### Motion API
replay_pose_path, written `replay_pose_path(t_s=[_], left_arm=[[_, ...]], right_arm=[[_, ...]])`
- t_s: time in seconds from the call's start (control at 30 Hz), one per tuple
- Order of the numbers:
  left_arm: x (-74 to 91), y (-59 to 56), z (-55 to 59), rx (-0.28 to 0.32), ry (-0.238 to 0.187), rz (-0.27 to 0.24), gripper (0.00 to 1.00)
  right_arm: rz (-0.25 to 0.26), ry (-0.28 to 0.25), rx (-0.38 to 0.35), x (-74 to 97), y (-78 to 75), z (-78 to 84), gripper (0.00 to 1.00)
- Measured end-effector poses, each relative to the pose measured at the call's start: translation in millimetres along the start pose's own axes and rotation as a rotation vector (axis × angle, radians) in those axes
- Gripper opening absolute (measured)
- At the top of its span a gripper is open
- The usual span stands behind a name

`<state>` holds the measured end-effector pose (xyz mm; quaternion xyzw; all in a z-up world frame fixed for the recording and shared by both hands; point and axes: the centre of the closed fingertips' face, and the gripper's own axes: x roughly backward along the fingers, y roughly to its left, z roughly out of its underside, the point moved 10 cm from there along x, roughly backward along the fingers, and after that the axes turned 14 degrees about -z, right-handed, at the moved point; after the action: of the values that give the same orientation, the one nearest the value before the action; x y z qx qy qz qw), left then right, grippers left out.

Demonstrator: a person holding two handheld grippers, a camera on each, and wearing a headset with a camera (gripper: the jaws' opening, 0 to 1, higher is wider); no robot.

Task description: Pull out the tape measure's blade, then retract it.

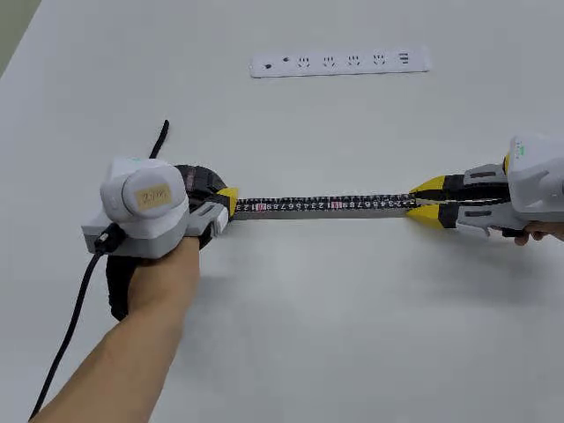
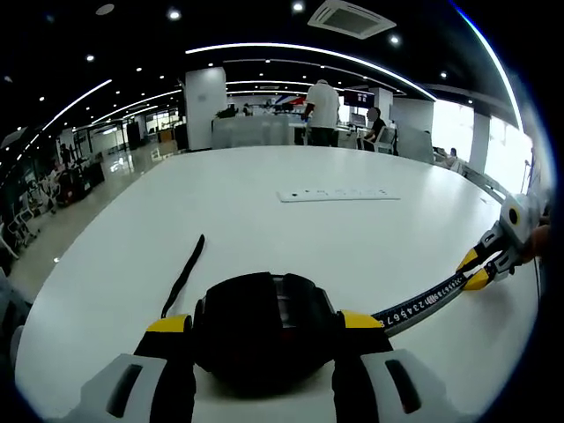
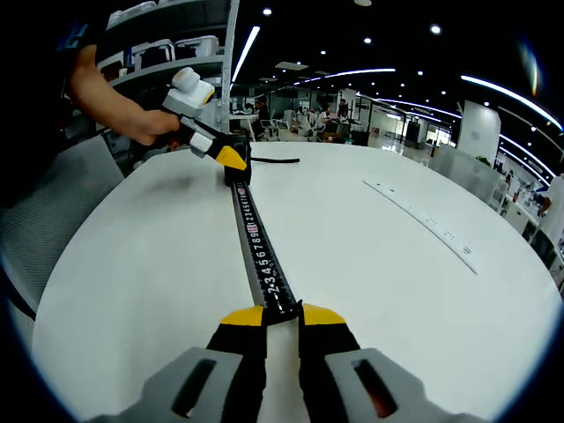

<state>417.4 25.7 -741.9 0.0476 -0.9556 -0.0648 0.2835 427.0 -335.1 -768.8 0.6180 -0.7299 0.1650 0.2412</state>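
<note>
A black tape measure case point(image 1: 201, 183) point(image 2: 264, 328) rests on the white table, with my left gripper point(image 1: 225, 207) point(image 2: 266, 322) shut on it. Its dark numbered blade point(image 1: 322, 204) point(image 3: 260, 251) point(image 2: 421, 307) lies stretched flat along the table to the right. My right gripper point(image 1: 421, 203) point(image 3: 282, 315) is shut on the blade's end, its yellow tips pinching the hook. A black wrist strap point(image 1: 159, 139) point(image 2: 185, 273) trails away from the case across the table. In the right gripper view, the left gripper point(image 3: 231, 159) and the hand holding it sit at the blade's far end.
A white power strip point(image 1: 340, 62) point(image 2: 333, 195) point(image 3: 427, 220) lies flat further back on the table. A black cable point(image 1: 66, 339) hangs from the left gripper toward the near edge. People stand in the room beyond the table in the left gripper view.
</note>
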Motion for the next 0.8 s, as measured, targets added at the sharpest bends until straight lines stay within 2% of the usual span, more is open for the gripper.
replay_pose_path(t_s=[0.8], left_arm=[[-1.3, 4.8, -2.5, 0.023, 0.026, 0.025, 0.59]], right_arm=[[-0.008, 0.000, -0.003, 0.5, 0.9, -5.4, 0.11]])
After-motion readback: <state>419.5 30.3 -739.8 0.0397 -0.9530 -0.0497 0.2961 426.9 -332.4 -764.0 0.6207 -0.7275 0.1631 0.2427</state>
